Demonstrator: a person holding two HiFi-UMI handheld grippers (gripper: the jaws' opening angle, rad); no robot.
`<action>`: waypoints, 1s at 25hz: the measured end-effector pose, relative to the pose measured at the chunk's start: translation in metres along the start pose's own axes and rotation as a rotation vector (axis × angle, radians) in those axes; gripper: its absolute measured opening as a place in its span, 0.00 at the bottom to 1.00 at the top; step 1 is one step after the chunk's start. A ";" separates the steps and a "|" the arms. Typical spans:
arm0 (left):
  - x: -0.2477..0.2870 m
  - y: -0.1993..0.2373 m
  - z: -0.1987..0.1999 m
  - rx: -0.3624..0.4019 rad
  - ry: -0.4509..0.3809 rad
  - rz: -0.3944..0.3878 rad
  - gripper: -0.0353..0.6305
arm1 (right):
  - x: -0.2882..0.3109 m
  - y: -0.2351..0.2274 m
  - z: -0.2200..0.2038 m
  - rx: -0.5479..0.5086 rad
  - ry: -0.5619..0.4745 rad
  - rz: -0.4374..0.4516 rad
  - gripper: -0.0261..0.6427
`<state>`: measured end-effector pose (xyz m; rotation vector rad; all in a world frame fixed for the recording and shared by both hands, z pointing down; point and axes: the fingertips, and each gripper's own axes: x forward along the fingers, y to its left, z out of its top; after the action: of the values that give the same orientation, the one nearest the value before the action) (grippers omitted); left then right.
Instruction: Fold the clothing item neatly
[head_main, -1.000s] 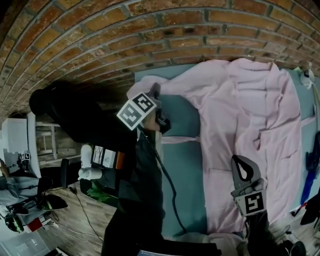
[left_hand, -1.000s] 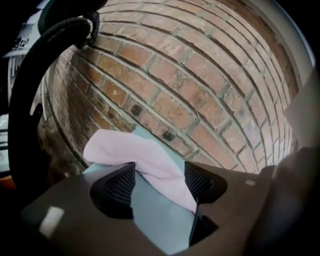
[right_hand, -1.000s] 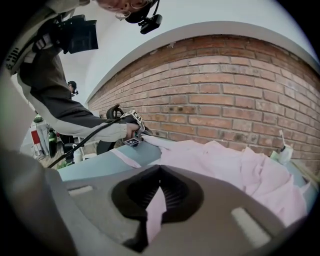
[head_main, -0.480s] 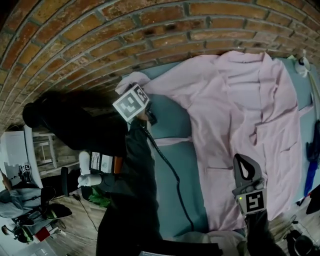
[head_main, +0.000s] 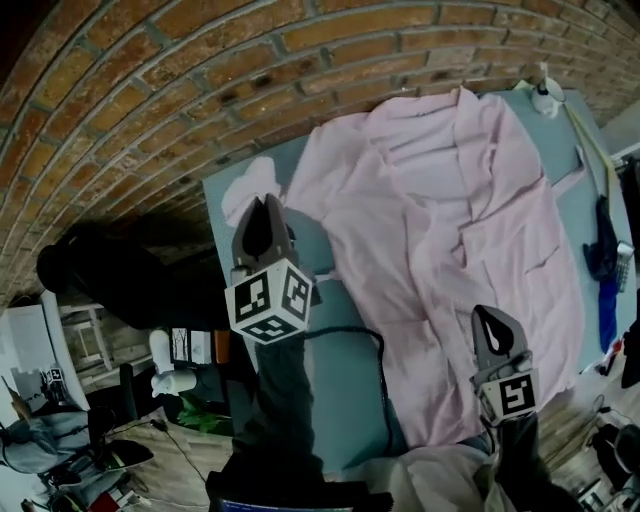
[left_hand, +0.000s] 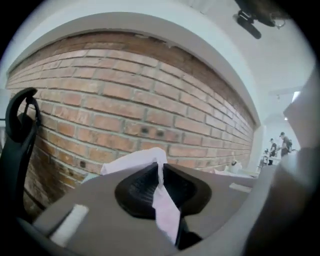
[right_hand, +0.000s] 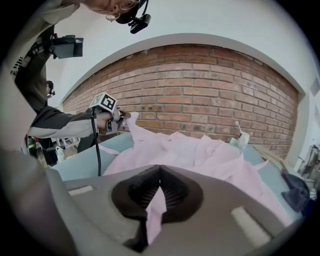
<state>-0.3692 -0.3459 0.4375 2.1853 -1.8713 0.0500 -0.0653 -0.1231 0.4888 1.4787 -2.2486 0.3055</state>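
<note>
- Pink shirt lay spread across the teal table top, collar end toward the brick wall.
- Left gripper had just been closing; its jaws nipped the sleeve end, held clear of the table.
- Right gripper was pressed together on the shirt's near edge.
- Judged best: carry the sleeve over the body lightly taut, keep the near edge anchored, and lay it flat before letting go.

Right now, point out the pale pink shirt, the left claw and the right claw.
Pale pink shirt (head_main: 440, 220): head view, middle of its spread front.
Left claw (head_main: 265, 203): head view, tips; jaws just closing on shirt fabric.
Right claw (head_main: 486, 316): head view, tips, shut on shirt fabric.
</note>
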 end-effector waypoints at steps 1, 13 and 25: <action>-0.001 -0.026 0.005 0.018 -0.004 -0.044 0.11 | -0.008 -0.005 -0.003 0.003 0.004 -0.016 0.04; -0.035 -0.308 -0.078 0.184 0.332 -0.580 0.13 | -0.105 -0.054 -0.035 0.069 0.025 -0.187 0.04; -0.136 -0.307 -0.081 0.306 0.385 -0.678 0.29 | -0.171 -0.049 -0.054 0.112 -0.057 -0.151 0.04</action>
<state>-0.0811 -0.1551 0.4353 2.6552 -0.9103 0.6063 0.0497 0.0184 0.4544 1.7249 -2.1797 0.3510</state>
